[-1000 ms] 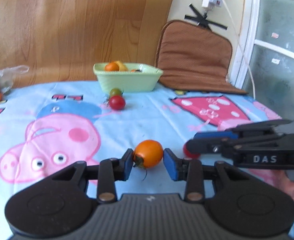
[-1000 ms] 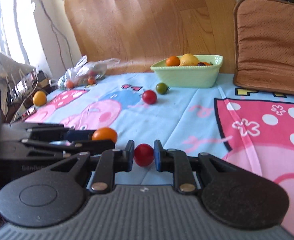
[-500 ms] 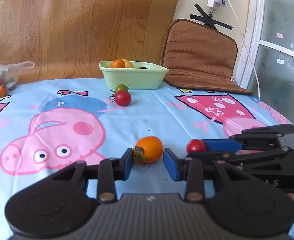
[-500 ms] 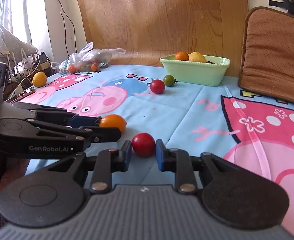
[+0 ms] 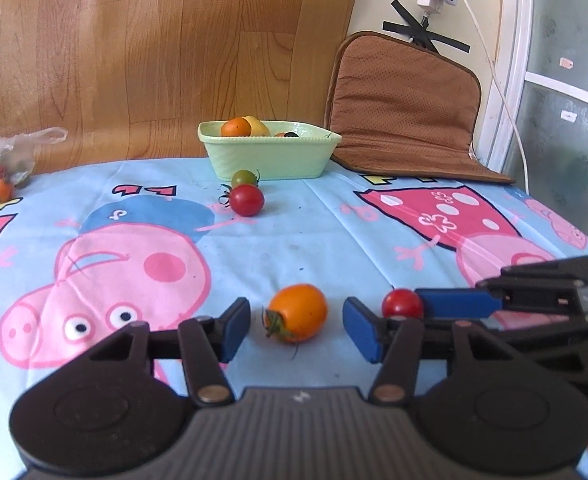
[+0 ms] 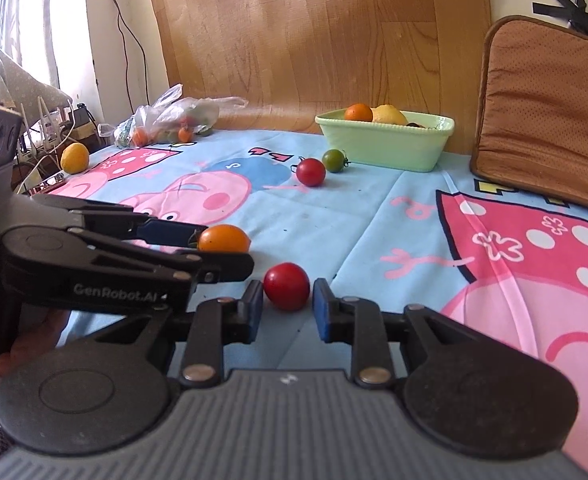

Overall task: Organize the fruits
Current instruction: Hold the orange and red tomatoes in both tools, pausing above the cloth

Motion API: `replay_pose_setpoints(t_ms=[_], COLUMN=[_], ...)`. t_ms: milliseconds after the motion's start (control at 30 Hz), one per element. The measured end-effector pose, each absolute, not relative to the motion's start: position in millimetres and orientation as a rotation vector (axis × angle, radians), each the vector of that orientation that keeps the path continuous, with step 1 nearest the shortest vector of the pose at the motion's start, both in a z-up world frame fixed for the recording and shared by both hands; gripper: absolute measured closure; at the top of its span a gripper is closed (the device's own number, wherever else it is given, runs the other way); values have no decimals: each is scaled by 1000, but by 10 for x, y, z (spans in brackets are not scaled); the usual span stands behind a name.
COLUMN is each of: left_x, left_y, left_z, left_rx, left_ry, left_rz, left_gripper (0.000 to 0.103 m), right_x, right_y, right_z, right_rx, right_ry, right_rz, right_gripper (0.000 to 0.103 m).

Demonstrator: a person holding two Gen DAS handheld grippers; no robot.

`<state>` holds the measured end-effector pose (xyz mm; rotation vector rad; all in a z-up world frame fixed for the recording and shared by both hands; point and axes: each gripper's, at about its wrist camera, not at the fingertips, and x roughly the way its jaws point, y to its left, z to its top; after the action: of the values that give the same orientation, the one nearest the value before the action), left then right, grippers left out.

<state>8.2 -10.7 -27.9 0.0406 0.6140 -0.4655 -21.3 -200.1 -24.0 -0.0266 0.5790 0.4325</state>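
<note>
An orange tomato lies on the cartoon tablecloth between the blue pads of my left gripper, which is open and clear of it. A small red tomato lies between the pads of my right gripper, also open with gaps on both sides. Each gripper shows in the other's view: the right one and the left one. A pale green bowl with several fruits stands at the far edge. A red tomato and a green tomato lie in front of it.
A plastic bag of small fruits lies at the far left, with a yellow fruit near the table's left edge. A brown cushion leans against the wall right of the bowl. A wooden panel stands behind.
Both grippers have opened wider and now sit lower, level with the table. The orange and red tomatoes now rest on the cloth with gaps to the pads.
</note>
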Motion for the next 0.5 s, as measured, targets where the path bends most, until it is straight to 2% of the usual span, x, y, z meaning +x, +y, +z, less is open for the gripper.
replay_pose_setpoints(t_ms=[33, 67, 300, 500], left_x=[87, 87, -10, -118], left_y=[-107, -106, -64, -179], left_z=[-280, -284, -290, -287], left_rx=[38, 38, -10, 56], left_ry=[613, 612, 612, 594], left_rz=[-467, -471, -485, -510], left_gripper=[67, 70, 70, 70], right_x=[-214, -216, -253, -379], right_y=[-1996, -1991, -1988, -2048], right_z=[-240, -240, -232, -190], right_rx=[-31, -35, -33, -40], right_ry=[578, 578, 568, 540], right_rz=[431, 430, 413, 373], right_gripper=[73, 73, 75, 76])
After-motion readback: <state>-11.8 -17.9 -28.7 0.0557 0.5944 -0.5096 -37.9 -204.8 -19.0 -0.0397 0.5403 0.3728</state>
